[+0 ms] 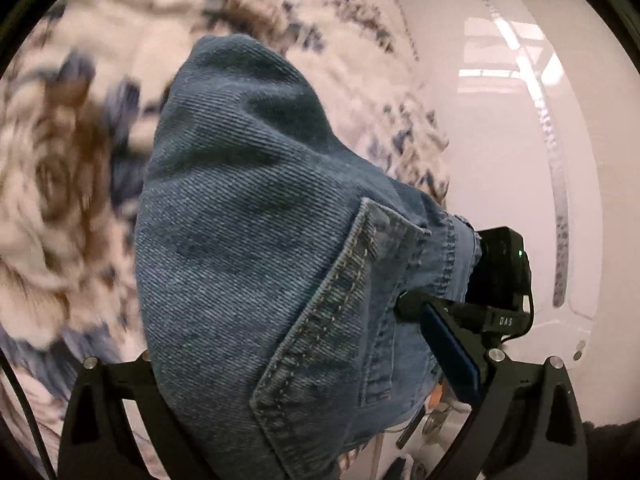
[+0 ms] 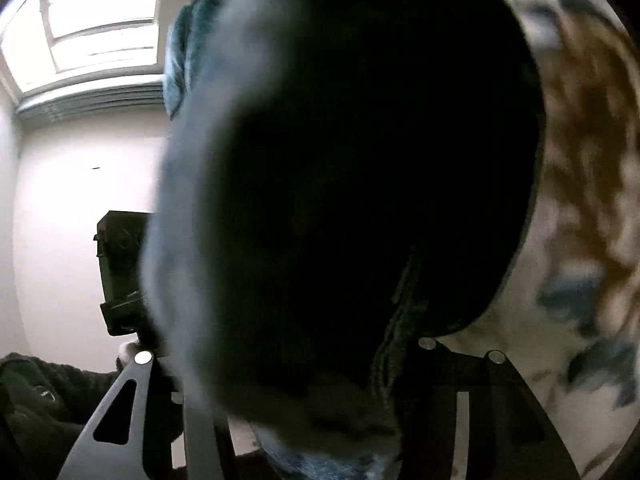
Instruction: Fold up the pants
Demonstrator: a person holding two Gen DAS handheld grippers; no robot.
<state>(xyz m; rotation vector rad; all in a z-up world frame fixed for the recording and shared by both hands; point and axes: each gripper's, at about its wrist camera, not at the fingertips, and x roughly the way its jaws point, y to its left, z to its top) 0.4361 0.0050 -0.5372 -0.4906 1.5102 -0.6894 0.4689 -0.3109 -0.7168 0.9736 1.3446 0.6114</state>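
Blue jeans point(image 1: 248, 216) hang bunched over my left gripper point(image 1: 320, 308), a back pocket point(image 1: 340, 320) facing the camera. Its right finger point(image 1: 416, 304), with a blue pad, presses into the denim; the left finger is hidden under the cloth. The waistband end runs right to the black body of the right gripper point(image 1: 504, 272). In the right wrist view the jeans point(image 2: 360, 180) fill the middle as a dark, blurred mass right in front of the lens. They cover my right gripper point(image 2: 304, 360) and its tips, and cloth is bunched between the jaws.
A floral bedspread point(image 1: 60, 160) in cream, brown and blue lies below, seen also as the bedspread point(image 2: 580, 168) at right. A glossy white panel point(image 1: 500, 140) stands at right. A window point(image 2: 100, 20), the left gripper's black body point(image 2: 120, 272) and a dark sleeve point(image 2: 40, 400) are at left.
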